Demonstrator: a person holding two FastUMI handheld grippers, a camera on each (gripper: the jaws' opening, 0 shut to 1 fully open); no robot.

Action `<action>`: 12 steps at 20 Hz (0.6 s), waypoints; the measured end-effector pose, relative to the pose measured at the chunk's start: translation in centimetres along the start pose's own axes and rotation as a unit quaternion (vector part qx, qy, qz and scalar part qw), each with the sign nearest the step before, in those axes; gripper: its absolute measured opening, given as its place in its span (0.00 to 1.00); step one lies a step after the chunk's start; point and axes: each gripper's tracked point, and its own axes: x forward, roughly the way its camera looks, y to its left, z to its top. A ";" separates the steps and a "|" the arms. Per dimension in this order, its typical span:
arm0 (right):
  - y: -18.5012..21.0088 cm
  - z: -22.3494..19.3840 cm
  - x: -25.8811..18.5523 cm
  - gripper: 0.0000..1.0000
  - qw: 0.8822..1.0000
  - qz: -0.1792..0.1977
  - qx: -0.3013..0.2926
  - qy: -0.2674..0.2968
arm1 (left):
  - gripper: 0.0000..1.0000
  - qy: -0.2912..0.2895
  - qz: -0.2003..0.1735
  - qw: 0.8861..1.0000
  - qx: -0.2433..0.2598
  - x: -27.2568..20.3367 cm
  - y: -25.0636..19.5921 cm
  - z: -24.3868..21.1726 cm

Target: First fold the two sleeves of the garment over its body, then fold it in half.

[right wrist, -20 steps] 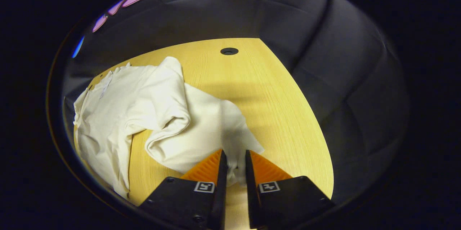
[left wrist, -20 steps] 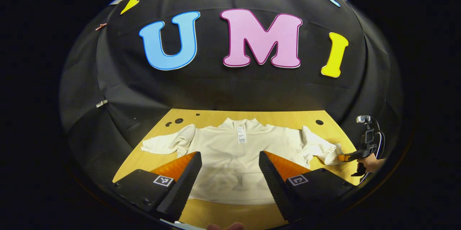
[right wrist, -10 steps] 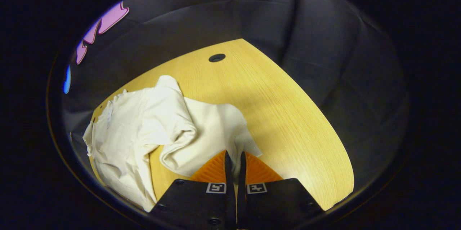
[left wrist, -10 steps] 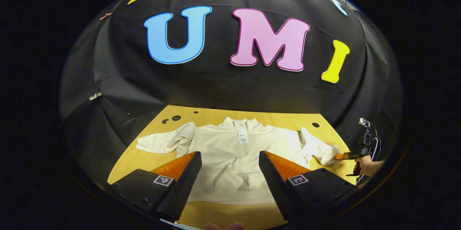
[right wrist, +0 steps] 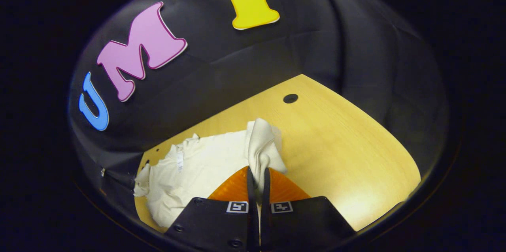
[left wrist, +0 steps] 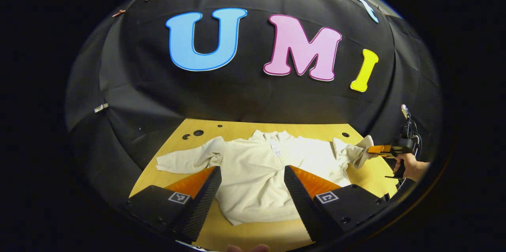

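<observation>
While the left hand-held gripper (left wrist: 251,189) hangs released over the garment (left wrist: 257,173), the right hand-held gripper (right wrist: 257,177) grasps a sleeve (right wrist: 261,145) — raised off the worktop (right wrist: 336,145).

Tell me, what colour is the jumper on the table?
The jumper is plain cream-white, seen best in the left gripper view.

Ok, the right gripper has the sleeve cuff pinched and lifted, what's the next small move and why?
Probably carry that sleeve inward over the garment's body and lay it down. The right gripper is shut on the cuff, which is raised off the table, and the body lies flat. The left gripper hangs open above the body, and the other sleeve lies spread.
</observation>
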 end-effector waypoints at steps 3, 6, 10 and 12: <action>4.8 0.8 -0.2 0.06 1.000 0.022 0.001 -0.019 | 1.00 -0.005 -0.010 1.000 -0.002 -0.1 1.9 0.1; 9.4 1.4 -0.3 0.06 0.998 0.046 0.002 -0.037 | 1.00 -0.018 -0.014 1.000 0.011 -0.3 4.0 0.5; 14.3 0.6 -0.3 0.06 0.996 0.071 -0.012 -0.045 | 1.00 -0.023 -0.012 1.000 -0.005 -0.3 6.3 0.4; 16.3 -0.3 -0.1 0.06 0.995 0.085 -0.021 -0.040 | 1.00 -0.023 -0.010 1.000 -0.008 -0.4 7.2 0.2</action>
